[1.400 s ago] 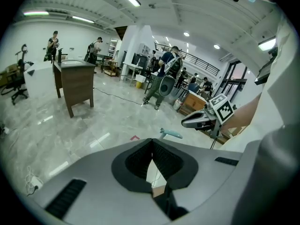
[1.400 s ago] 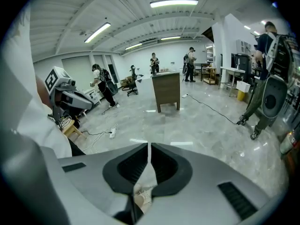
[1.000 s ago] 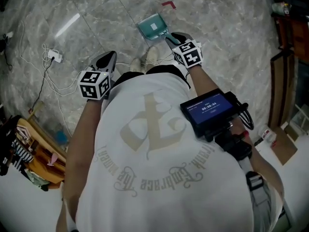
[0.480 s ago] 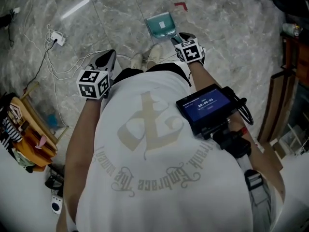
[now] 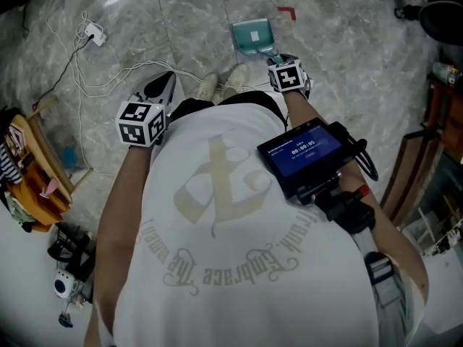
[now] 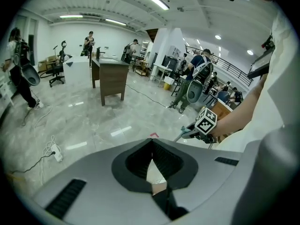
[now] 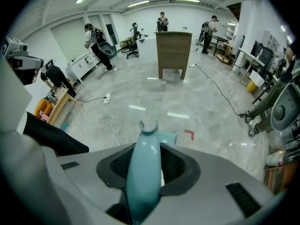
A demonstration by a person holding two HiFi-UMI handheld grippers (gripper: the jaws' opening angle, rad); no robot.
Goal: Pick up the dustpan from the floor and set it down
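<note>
The right tool (image 5: 280, 56) is closed on the teal handle (image 7: 144, 172) of the dustpan (image 5: 252, 35). The handle runs up between the jaws and fills the gap from pad to pad. These jaws have just been closing, with the handle between them. The left tool (image 5: 165, 84) is held to the person's left, well apart from the dustpan. Its jaws are brought together at the tips, and nothing is seen between them.

Compared with a second ago, the right tool is found lower and closer over the handle end, and a loose straddle has been turned into what looks like a grip. The pan itself has not been raised. It is still seen lying flat on the marble floor (image 5: 347, 63), just ahead of the person's shoes (image 5: 223, 84) and near a small red corner mark (image 5: 287, 11). From this it is judged that the grasp is now made, and that the lift and the setting down are both still to be done. Since the handle is smooth and rounded, some slipping or swinging of the pan could be expected once it is lifted.

As for containers, the dustpan's tray is the only one tied to the task. No dirt or debris is seen in it. A pale rectangle shows at its middle, but whether it is a label or a loose scrap cannot be told. At the left edge of the head view a wooden rack (image 5: 40, 161) is seen with coloured things in it, too small to be named.
</note>
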